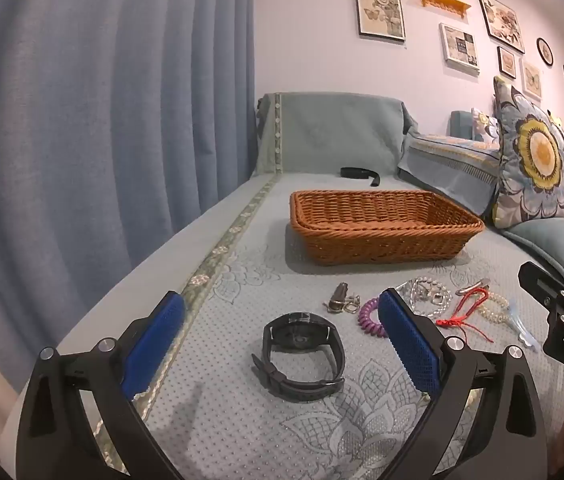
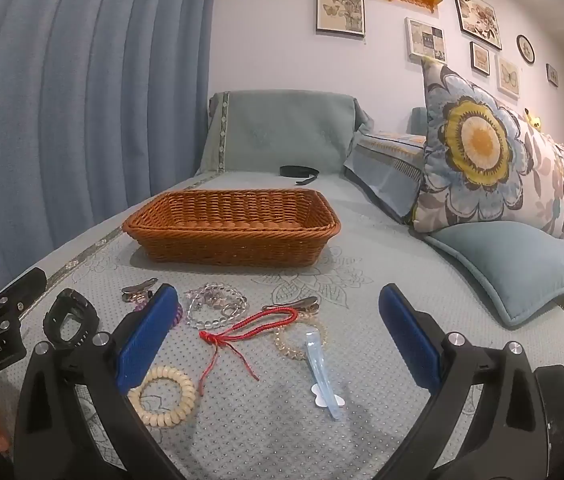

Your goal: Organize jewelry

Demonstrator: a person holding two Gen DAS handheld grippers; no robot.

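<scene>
One black watch (image 1: 302,354), two coil hair ties (image 2: 166,396), one empty basket (image 2: 234,236).

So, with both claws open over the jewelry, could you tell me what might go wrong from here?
The red cord bracelet lies across the clear bead bracelet and a metal clip, so lifting one may drag the others. The black watch is bulky and looped; the left claw might pinch only its strap and let it swing. The wicker basket is light and may slide on the sofa cover if bumped.
</scene>
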